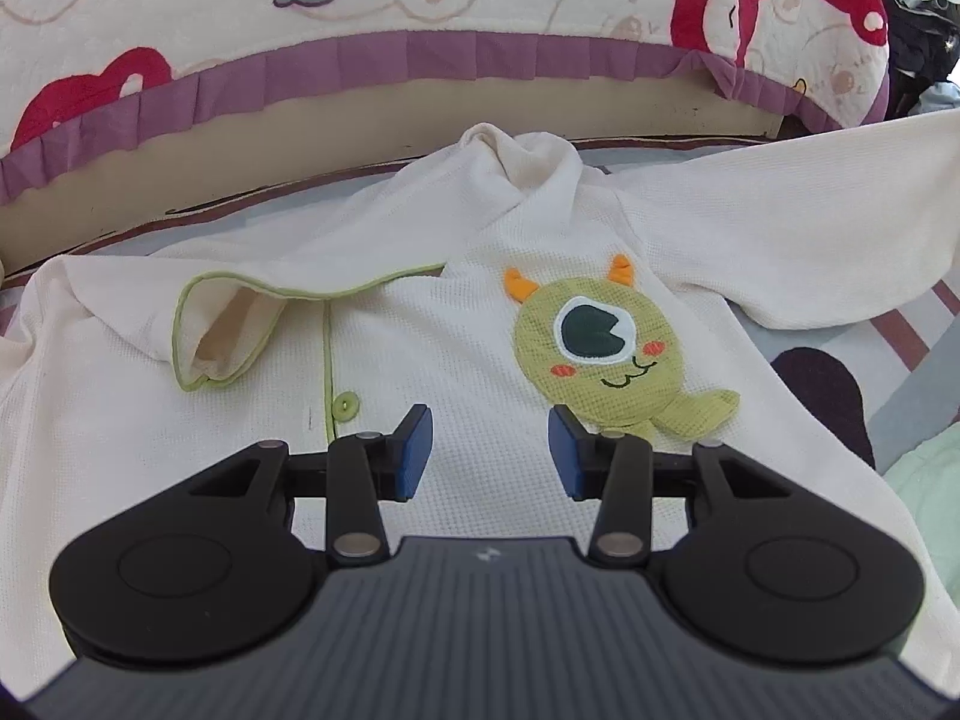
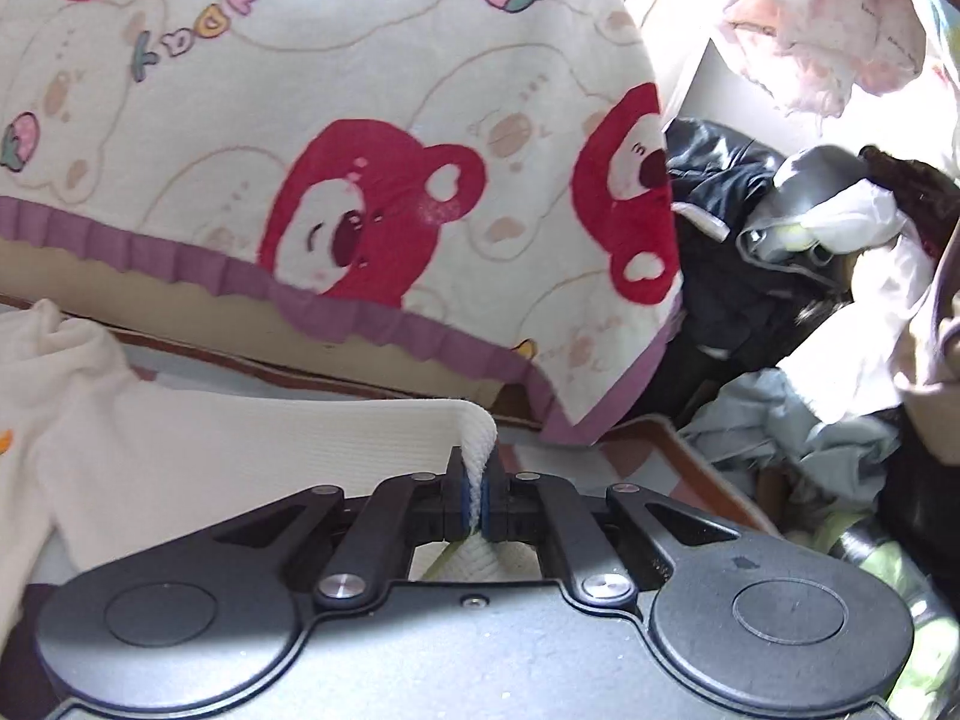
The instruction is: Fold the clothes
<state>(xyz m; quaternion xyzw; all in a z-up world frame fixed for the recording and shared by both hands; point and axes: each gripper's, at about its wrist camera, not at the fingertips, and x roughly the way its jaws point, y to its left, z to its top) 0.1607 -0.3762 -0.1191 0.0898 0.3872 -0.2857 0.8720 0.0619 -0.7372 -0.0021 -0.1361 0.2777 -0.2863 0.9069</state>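
Observation:
A white waffle-knit baby garment [image 1: 420,324] lies front-up on the bed, with green piping, a green button [image 1: 345,405] and a green one-eyed monster patch [image 1: 600,348]. Its left sleeve is folded in over the chest. Its right sleeve [image 1: 780,222] stretches out to the right. My left gripper [image 1: 489,450] is open and empty, hovering just above the garment's chest. My right gripper [image 2: 477,498] is shut on the cuff end of the right sleeve [image 2: 300,450] and holds it lifted off the bed.
A cream quilt with red bears and purple trim [image 1: 420,6] drapes behind the garment; it also shows in the right wrist view [image 2: 336,168]. A pile of dark and pale clothes [image 2: 798,276] sits to the right. A pale green cloth [image 1: 930,480] lies beside the garment.

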